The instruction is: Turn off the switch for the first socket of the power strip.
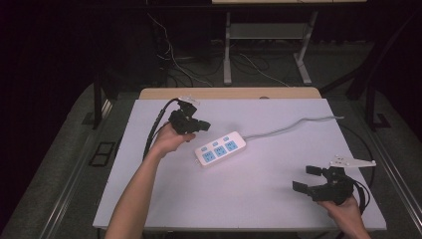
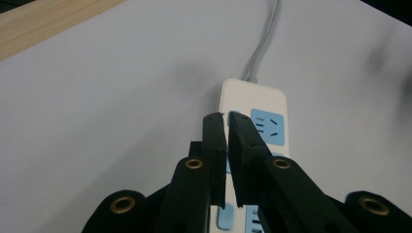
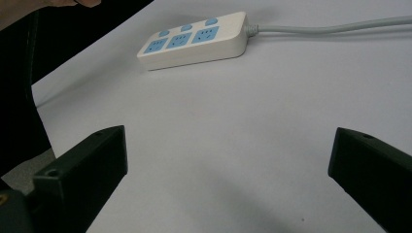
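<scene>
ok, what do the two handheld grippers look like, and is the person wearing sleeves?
Both are black. The left gripper has flat black jaws with brass-coloured rivets at the joints, a black cable trailing off it and a pale plate on top. The right gripper has blocky black jaws, a pale three-cornered plate and a looped black cable. Both forearms are bare; no sleeves in view.

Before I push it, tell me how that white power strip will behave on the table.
The power strip looks like a flat, rigid plastic block lying on its broad face, so it should slide rather than tip or roll. Its grey cord trails loosely toward the table's far right, so it is probably floppy and may drag or swing the strip. The smooth tabletop likely offers little grip.
</scene>
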`<control>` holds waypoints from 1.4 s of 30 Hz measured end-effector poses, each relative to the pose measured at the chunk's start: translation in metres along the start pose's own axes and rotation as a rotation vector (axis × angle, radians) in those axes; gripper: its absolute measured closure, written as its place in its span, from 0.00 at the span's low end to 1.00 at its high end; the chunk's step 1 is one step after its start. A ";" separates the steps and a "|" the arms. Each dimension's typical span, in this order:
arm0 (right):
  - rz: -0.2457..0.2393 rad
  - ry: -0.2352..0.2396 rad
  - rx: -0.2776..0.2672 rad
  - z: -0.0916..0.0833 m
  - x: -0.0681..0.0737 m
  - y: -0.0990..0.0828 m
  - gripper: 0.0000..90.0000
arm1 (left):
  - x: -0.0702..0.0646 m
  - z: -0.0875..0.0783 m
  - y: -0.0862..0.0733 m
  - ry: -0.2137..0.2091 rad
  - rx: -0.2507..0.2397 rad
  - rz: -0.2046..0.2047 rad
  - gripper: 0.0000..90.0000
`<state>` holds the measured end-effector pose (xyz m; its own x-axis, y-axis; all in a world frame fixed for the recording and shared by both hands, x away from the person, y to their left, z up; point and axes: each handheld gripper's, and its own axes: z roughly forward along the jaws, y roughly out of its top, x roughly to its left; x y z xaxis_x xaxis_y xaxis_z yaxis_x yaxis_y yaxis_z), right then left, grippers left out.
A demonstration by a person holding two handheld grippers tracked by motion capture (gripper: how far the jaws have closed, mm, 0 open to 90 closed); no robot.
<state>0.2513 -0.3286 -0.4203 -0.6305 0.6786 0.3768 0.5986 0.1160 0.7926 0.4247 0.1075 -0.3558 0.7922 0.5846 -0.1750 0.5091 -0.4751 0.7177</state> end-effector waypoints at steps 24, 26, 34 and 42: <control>0.005 -0.002 0.005 0.003 0.001 -0.001 0.01 | -0.011 -0.056 -0.038 -0.021 -0.132 -0.063 0.18; 0.007 -0.002 0.005 0.003 0.001 -0.001 0.01 | -0.015 -0.059 -0.042 -0.012 -0.130 -0.064 0.07; 0.001 0.001 0.007 0.003 0.002 0.000 0.01 | -0.027 -0.068 -0.061 0.000 -0.164 -0.064 0.00; 0.002 0.001 0.008 0.003 0.002 0.000 0.01 | -0.039 -0.074 -0.078 0.010 -0.199 -0.054 0.00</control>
<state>0.2514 -0.3248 -0.4214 -0.6298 0.6780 0.3792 0.6038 0.1201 0.7880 0.3294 0.1704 -0.3556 0.7616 0.6127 -0.2112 0.4737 -0.3039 0.8266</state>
